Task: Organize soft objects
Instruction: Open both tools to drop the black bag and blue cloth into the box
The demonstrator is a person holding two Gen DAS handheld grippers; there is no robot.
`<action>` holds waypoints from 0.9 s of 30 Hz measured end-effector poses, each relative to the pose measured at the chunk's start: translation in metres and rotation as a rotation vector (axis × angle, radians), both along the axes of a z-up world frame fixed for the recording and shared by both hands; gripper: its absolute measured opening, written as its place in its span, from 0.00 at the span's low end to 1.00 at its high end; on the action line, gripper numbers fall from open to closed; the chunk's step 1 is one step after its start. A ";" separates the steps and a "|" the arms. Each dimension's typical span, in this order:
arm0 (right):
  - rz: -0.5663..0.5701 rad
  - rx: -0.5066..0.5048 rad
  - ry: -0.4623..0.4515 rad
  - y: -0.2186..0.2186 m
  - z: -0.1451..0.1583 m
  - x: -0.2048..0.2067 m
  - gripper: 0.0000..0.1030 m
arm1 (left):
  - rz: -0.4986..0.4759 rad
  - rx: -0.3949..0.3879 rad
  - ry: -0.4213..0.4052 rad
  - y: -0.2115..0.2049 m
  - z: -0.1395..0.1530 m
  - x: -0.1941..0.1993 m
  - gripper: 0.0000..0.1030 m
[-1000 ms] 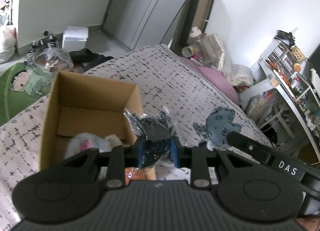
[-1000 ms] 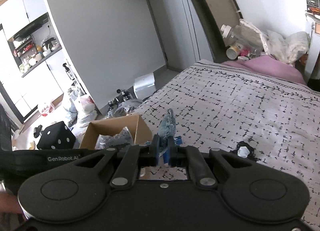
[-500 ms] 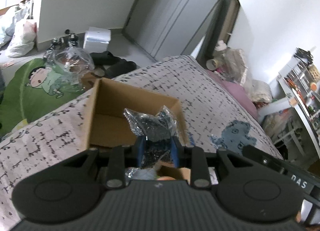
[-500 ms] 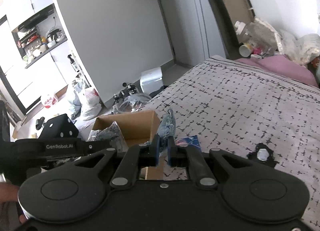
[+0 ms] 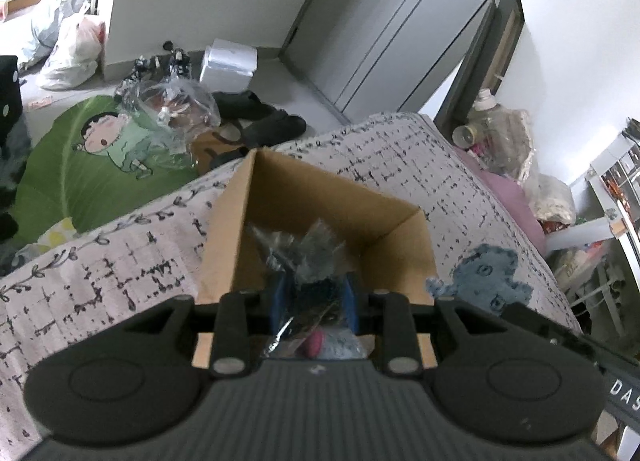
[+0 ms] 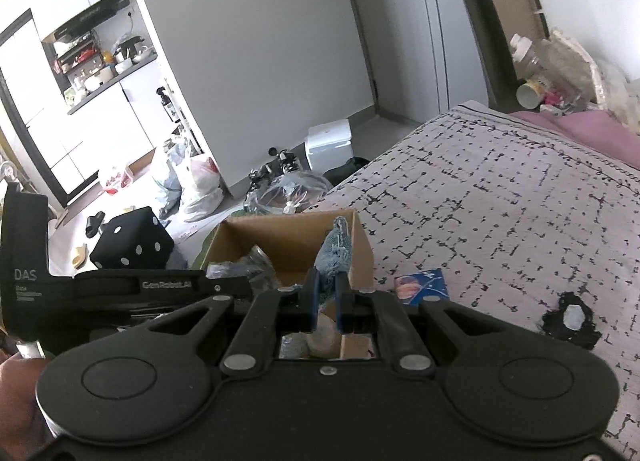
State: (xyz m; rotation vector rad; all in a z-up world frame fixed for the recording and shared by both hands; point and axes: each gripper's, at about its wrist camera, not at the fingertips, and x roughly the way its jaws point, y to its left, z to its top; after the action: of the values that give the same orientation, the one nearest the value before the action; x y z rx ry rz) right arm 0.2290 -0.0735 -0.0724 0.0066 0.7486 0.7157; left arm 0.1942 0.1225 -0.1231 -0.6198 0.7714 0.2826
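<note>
An open cardboard box (image 5: 244, 217) stands on the patterned bedspread; it also shows in the right wrist view (image 6: 288, 237). My left gripper (image 5: 313, 297) is shut on a dark item in a clear plastic bag (image 5: 304, 253), held over the box opening. The bag also shows in the right wrist view (image 6: 244, 265). My right gripper (image 6: 326, 293) is shut on a flat blue-grey plush (image 6: 335, 253), held upright above the box's right side. The plush also shows in the left wrist view (image 5: 484, 277). A pink and pale soft toy (image 5: 320, 343) lies in the box below my left gripper.
A small blue card (image 6: 420, 285) and a black scrap with a white centre (image 6: 572, 319) lie on the bedspread (image 6: 500, 197) right of the box. The floor left of the bed holds a green cartoon mat (image 5: 88, 169), bags, and a black dice cushion (image 6: 132, 245).
Both grippers moved left, over the box, each still holding its item. The bagged item now hangs over the box opening and the plush stands above the box's right wall.
</note>
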 end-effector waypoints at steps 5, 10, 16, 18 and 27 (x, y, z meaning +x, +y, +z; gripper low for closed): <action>0.013 -0.008 0.014 0.009 -0.003 0.002 0.08 | 0.046 0.016 -0.008 0.006 0.008 -0.007 0.45; 0.026 -0.015 0.025 0.017 -0.006 0.004 0.08 | 0.080 0.007 -0.028 0.013 0.019 -0.018 0.50; 0.044 -0.029 0.022 0.028 -0.008 0.005 0.10 | 0.106 0.038 -0.029 0.015 0.030 -0.027 0.64; 0.048 -0.038 0.012 0.031 -0.006 0.004 0.27 | 0.104 0.041 -0.031 0.015 0.033 -0.028 0.66; 0.010 -0.031 0.003 0.007 -0.003 0.000 0.44 | 0.118 0.078 -0.054 0.005 0.045 -0.036 0.78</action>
State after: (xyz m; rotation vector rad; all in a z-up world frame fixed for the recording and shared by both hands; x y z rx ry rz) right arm 0.2286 -0.0666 -0.0751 -0.0242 0.7633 0.7142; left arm 0.1586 0.1279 -0.0777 -0.5982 0.6696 0.4009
